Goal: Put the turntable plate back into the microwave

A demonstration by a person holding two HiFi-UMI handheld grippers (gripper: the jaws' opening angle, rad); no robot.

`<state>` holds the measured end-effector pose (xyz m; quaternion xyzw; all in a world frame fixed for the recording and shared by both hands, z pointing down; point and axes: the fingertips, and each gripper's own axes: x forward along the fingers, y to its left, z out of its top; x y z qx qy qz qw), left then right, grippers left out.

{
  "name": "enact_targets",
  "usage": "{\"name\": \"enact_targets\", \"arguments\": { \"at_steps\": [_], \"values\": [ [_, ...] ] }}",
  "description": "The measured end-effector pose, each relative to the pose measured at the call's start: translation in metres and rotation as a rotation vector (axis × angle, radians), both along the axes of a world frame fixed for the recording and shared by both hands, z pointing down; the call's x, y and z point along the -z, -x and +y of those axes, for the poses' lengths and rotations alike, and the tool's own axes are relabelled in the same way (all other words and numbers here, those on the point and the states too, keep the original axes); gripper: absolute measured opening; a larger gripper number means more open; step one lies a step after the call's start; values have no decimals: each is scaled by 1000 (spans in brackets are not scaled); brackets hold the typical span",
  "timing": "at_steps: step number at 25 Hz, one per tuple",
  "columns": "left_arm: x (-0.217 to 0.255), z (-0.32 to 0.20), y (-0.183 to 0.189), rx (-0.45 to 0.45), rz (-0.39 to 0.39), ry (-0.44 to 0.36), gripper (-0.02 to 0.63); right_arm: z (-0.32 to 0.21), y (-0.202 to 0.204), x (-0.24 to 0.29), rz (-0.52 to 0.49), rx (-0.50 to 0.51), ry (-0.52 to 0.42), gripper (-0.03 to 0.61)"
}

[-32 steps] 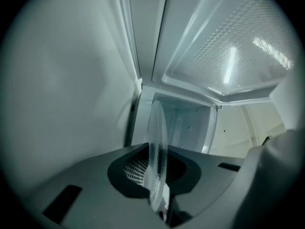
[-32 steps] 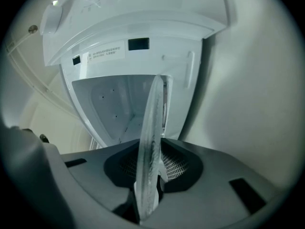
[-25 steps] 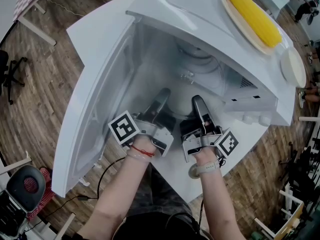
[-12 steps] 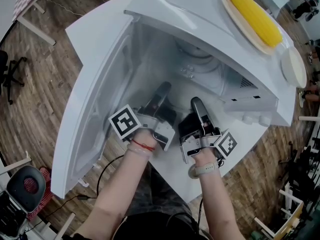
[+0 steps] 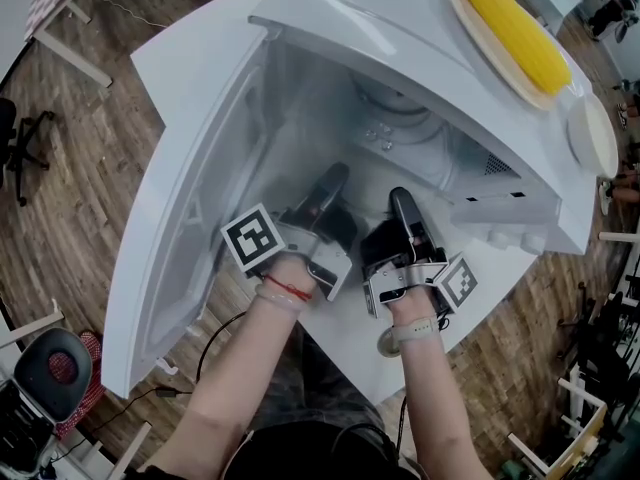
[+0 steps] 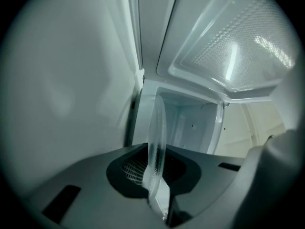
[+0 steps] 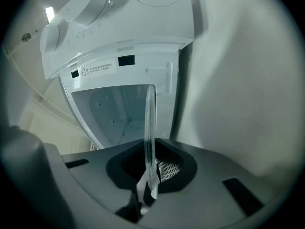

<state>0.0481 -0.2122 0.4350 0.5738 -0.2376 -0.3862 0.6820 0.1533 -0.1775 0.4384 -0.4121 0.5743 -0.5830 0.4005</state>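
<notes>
Close in, the left tongs and right tongs each pinch an edge of the clear glass turntable plate, ribbed rim, seen edge-on, held at the mouth of the open microwave, a touch deeper than a second ago

Left gripper and right gripper are cased grey-black, with black-and-white marker cubes; red cord bracelet and pale wrist strap are worn.
</notes>
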Motion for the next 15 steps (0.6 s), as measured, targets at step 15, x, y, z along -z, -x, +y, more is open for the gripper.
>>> {"name": "enact_targets", "arguments": {
  "at_steps": [15],
  "values": [
    [2, 19, -4, -42, -16, -4, 44, -11, -10, -2, -8, -56, 9, 41]
  ]
}}
